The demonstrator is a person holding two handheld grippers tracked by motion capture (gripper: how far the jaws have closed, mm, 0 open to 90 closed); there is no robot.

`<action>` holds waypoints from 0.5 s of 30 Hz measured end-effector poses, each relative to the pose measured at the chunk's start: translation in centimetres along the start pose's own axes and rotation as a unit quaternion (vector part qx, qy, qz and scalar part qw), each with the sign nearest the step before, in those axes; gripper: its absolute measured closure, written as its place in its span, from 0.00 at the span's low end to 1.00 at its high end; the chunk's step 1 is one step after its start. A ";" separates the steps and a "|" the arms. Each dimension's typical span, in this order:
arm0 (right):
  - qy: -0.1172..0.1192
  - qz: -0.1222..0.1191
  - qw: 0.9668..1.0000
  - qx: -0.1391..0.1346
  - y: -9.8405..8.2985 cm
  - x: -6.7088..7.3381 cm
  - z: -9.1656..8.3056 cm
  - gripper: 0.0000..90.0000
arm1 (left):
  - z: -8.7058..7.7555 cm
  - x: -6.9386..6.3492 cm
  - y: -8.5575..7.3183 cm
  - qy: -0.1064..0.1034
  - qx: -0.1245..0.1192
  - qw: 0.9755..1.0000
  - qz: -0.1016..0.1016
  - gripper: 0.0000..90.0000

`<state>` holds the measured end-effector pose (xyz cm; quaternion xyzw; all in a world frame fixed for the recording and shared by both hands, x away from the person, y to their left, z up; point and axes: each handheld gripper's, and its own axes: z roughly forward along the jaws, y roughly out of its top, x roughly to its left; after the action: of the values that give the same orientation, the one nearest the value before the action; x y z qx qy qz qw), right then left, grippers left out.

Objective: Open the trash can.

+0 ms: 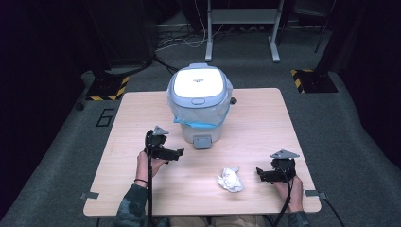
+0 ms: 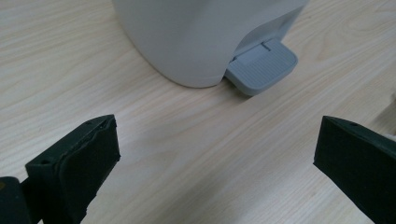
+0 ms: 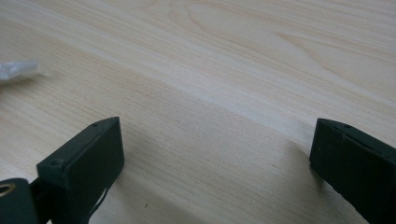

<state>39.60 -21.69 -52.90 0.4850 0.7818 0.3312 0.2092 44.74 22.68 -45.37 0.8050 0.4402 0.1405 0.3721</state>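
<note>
A small white pedal bin with a closed lid and a blue-edged liner stands at the table's back middle; its grey pedal faces me. In the left gripper view the bin's base and the pedal lie just ahead. My left gripper hovers left of the pedal, jaws wide apart and empty. A crumpled white tissue lies on the table toward the front right. My right gripper sits just right of it, open and empty. An edge of the tissue shows in the right gripper view.
The light wooden table has bare wood to both sides of the bin. Beyond its far edge stand a grey metal frame, cables on the floor, and black-and-yellow striped floor marks.
</note>
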 end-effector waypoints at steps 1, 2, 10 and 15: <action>0.000 0.000 1.000 0.000 0.0 0.0 0.0 0.02 | 0.0 -0.1 0.2 0.001 0.001 1.000 0.005 0.00; 0.000 0.000 1.000 0.000 0.0 0.0 0.0 0.02 | 0.1 -0.1 0.3 -0.001 0.001 1.000 0.005 0.00; 0.002 0.005 1.000 0.000 0.0 0.1 0.0 0.03 | 0.9 -0.5 1.0 -0.011 0.001 1.000 0.006 0.00; 0.000 0.004 1.000 0.000 0.0 0.0 0.0 0.03 | 1.3 -0.8 1.4 -0.018 0.005 1.000 0.008 0.00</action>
<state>39.55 -21.68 -52.89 0.4884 0.7799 0.3320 0.2074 45.85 21.00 -45.15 0.8131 0.4272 0.1263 0.3746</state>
